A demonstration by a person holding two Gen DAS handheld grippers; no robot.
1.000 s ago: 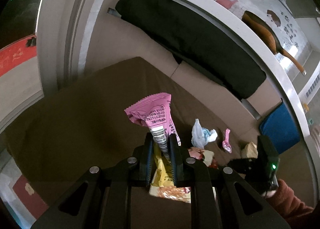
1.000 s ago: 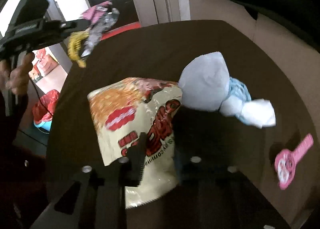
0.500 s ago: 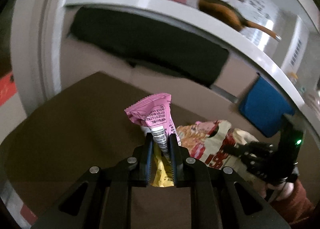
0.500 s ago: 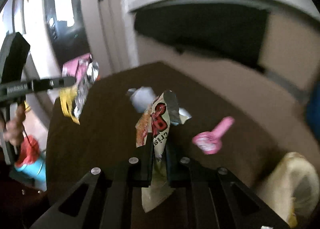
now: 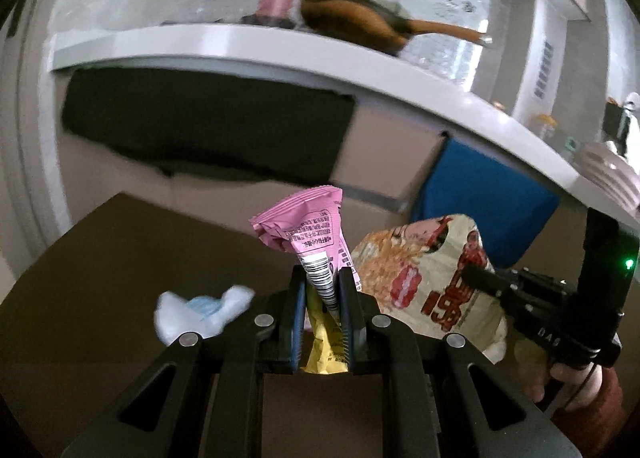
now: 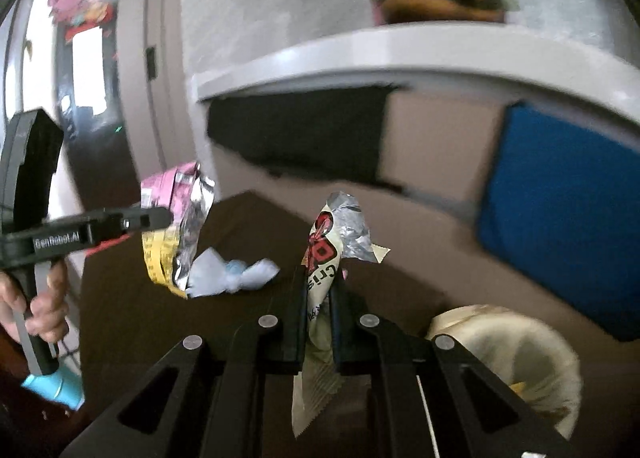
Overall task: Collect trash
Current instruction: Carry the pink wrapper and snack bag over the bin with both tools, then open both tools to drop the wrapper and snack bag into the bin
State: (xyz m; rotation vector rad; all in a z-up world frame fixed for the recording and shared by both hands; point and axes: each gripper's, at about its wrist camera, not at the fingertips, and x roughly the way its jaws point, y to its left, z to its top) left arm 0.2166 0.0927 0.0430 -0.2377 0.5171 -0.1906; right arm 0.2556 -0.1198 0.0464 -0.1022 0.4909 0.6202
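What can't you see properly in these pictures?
- Bottom of the yellow wrapper: left wrist view, hidden behind the left claw.
- Print on the pink wrapper: left wrist view, too small to read.
- Name on the cream snack bag: right wrist view, folded between the right claw pads.
- White bag contents: right wrist view, blurred and partly behind the claw frame.
- Crumpled tissue: blurred in both views.
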